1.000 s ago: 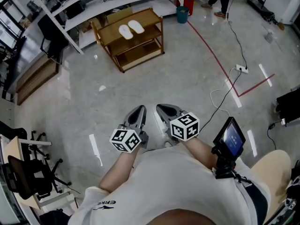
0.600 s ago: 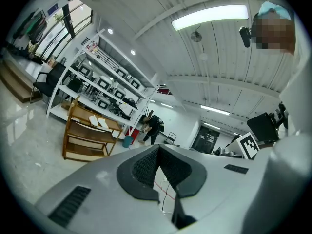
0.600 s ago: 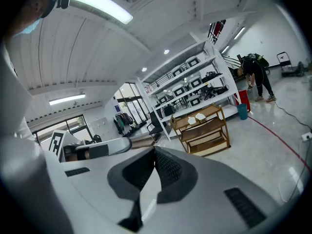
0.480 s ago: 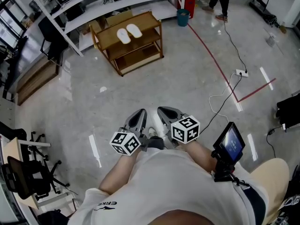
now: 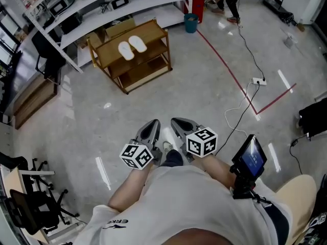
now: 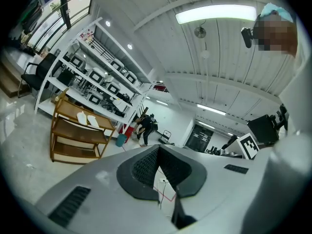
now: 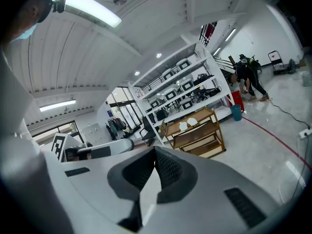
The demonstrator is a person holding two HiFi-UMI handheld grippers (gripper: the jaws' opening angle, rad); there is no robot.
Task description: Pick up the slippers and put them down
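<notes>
Slippers (image 5: pixel 132 47) sit side by side on the rack's (image 5: pixel 153 32) top shelf, long axes across its depth; toe ends unreadable at this range. Left gripper (image 5: pixel 152 129) and right gripper (image 5: pixel 180 126): jaws fully closed, empty.

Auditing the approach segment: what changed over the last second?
The wooden rack has slid left and down in the head view, and a shoe now shows between the grippers, so the person looks to be walking. Nothing was grasped or released. The left gripper and right gripper stay shut, empty and side by side. The slippers remain on the top shelf.
</notes>
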